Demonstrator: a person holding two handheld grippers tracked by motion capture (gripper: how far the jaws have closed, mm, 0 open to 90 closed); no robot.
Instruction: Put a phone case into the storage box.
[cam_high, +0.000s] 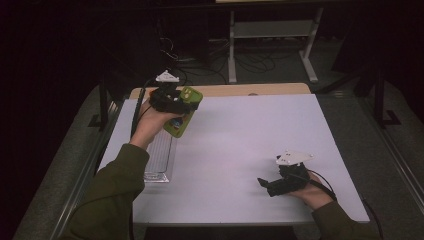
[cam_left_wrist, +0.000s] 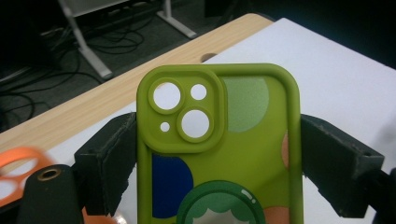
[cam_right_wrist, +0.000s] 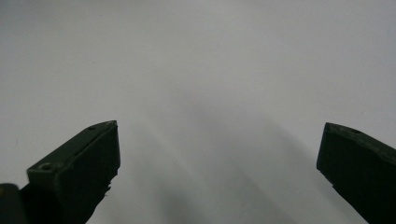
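A lime-green phone case (cam_left_wrist: 243, 140) with camera cut-outs, coloured spots and a dark green round grip hangs above the table's back left, my left gripper (cam_left_wrist: 219, 135) shut on its two long sides. In the high view the same phone case (cam_high: 186, 112) tilts down toward the table under the left gripper (cam_high: 186, 102), held in a hand with an olive sleeve. My right gripper (cam_high: 265, 186) rests low over the white table (cam_high: 250, 135) at the front right. In its own view the right gripper (cam_right_wrist: 219, 140) stands open, with bare white surface between its jaws.
A clear ribbed plastic tray (cam_high: 159, 157) lies along the table's left side, under the left forearm. An orange phone case (cam_left_wrist: 16, 168) lies at the left of the left gripper view. A wooden strip (cam_high: 225, 90) runs along the table's far edge; cables and a metal frame (cam_high: 232, 50) lie beyond.
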